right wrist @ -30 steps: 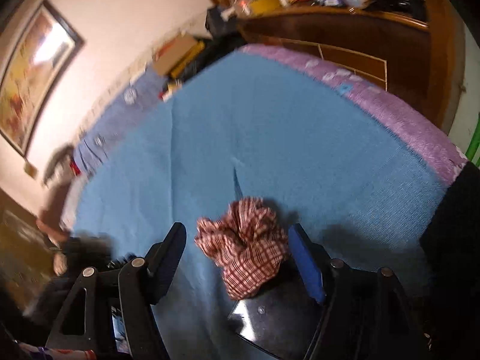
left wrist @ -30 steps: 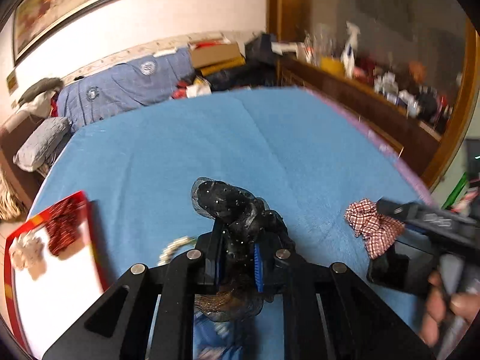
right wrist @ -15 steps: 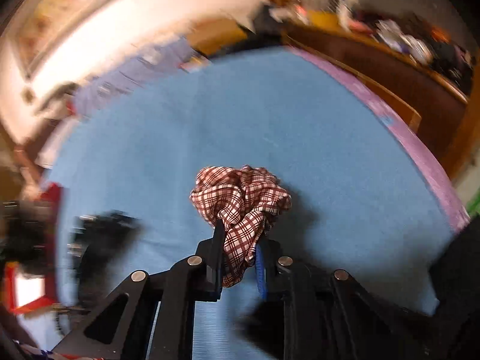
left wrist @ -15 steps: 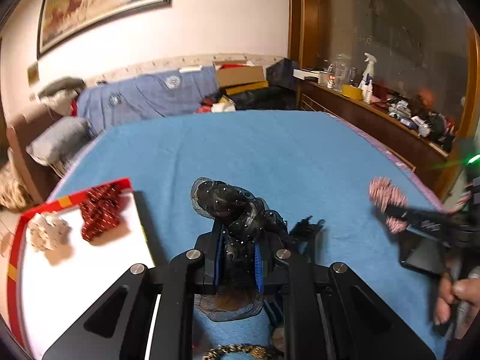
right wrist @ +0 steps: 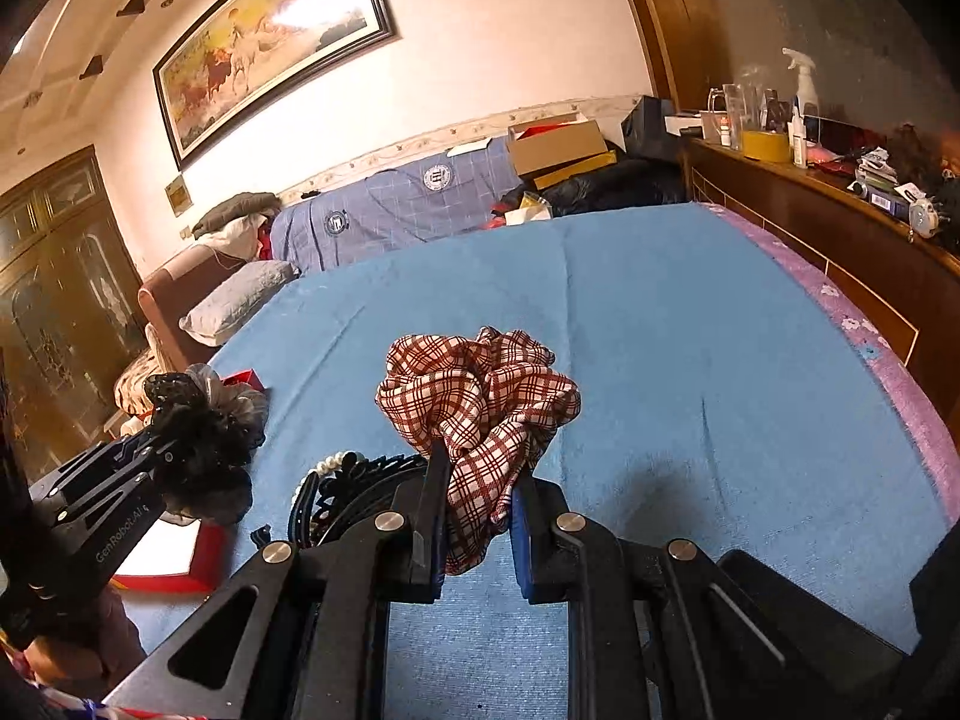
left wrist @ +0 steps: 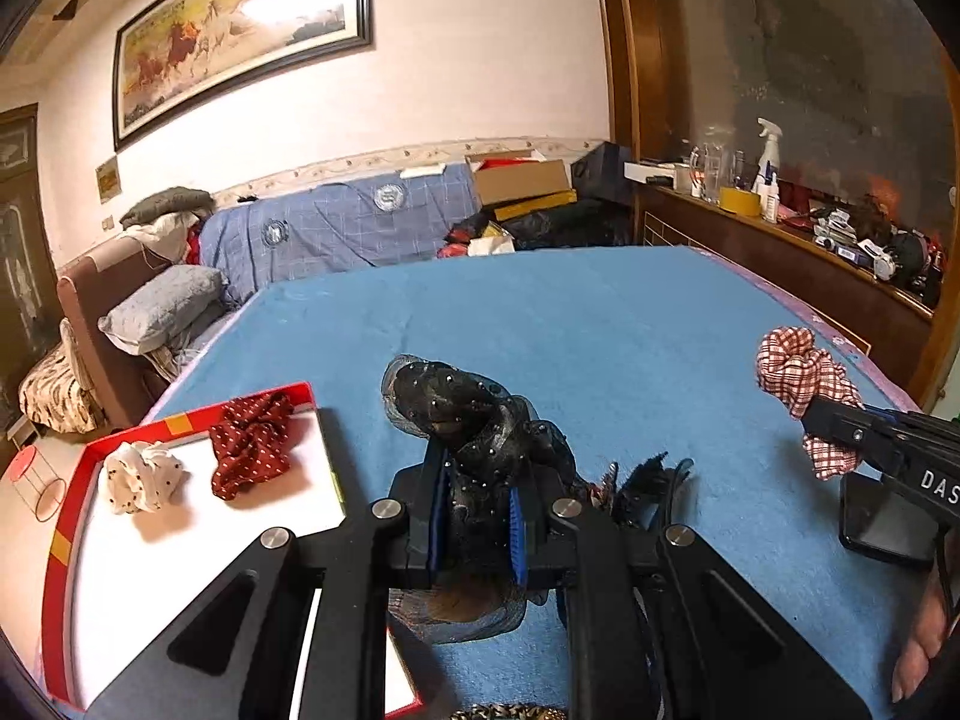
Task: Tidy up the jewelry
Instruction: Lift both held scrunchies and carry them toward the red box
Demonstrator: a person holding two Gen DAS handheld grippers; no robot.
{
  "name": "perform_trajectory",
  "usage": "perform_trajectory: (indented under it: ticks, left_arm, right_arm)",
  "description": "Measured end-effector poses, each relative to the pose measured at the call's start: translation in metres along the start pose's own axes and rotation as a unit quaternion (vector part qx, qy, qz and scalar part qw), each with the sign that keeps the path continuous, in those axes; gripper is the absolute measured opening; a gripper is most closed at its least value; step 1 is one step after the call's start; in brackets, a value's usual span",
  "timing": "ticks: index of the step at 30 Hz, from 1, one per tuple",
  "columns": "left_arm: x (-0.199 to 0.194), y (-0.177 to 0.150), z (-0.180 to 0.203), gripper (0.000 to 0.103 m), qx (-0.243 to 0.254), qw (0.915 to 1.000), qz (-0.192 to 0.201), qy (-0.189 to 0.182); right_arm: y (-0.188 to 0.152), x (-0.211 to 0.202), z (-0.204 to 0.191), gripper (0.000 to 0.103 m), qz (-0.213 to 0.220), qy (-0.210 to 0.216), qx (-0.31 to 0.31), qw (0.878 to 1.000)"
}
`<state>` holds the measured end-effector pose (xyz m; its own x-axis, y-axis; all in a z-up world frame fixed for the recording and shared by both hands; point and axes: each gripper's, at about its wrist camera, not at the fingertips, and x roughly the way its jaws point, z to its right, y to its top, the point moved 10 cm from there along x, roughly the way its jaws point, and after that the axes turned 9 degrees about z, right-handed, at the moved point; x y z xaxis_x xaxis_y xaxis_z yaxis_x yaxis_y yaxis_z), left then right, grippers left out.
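Observation:
My left gripper (left wrist: 478, 480) is shut on a black beaded mesh scrunchie (left wrist: 462, 414), held above the blue blanket just right of a red-rimmed white tray (left wrist: 180, 570). In the tray lie a red dotted scrunchie (left wrist: 252, 444) and a white dotted scrunchie (left wrist: 141, 477). My right gripper (right wrist: 477, 474) is shut on a red-and-white plaid scrunchie (right wrist: 480, 396), lifted clear of the blanket. The left wrist view shows it at the right edge, the plaid scrunchie (left wrist: 792, 372) bunched in front of the fingers.
A black toothed headband (right wrist: 354, 486) and a pearl string (right wrist: 330, 462) lie on the blanket between the grippers. A dark phone (left wrist: 882, 522) lies below the right gripper. A gold chain (left wrist: 504, 711) shows at the bottom edge. A wooden ledge (right wrist: 840, 210) with bottles runs along the right.
The right gripper's open jaws shut on the plaid scrunchie and lifted it off the blanket. The left gripper, holding the black scrunchie throughout, shifted toward the tray.

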<state>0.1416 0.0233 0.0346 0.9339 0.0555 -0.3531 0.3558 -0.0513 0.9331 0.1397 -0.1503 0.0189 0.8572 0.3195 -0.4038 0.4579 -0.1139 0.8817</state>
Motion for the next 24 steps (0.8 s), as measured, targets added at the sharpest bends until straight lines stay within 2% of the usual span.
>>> perform_trajectory:
  ticks: [10,24]
  left_arm:
    - [-0.003,0.003,-0.003,0.016,0.013,0.9997,0.014,0.016]
    - [-0.006,0.002,-0.006,0.017,0.014,0.9993,0.016,0.029]
  right_arm:
    - [0.004,-0.01,-0.019,0.018,0.024,0.017,-0.018,0.999]
    - [0.004,-0.013,-0.031,0.02,0.031,0.032,-0.037,0.998]
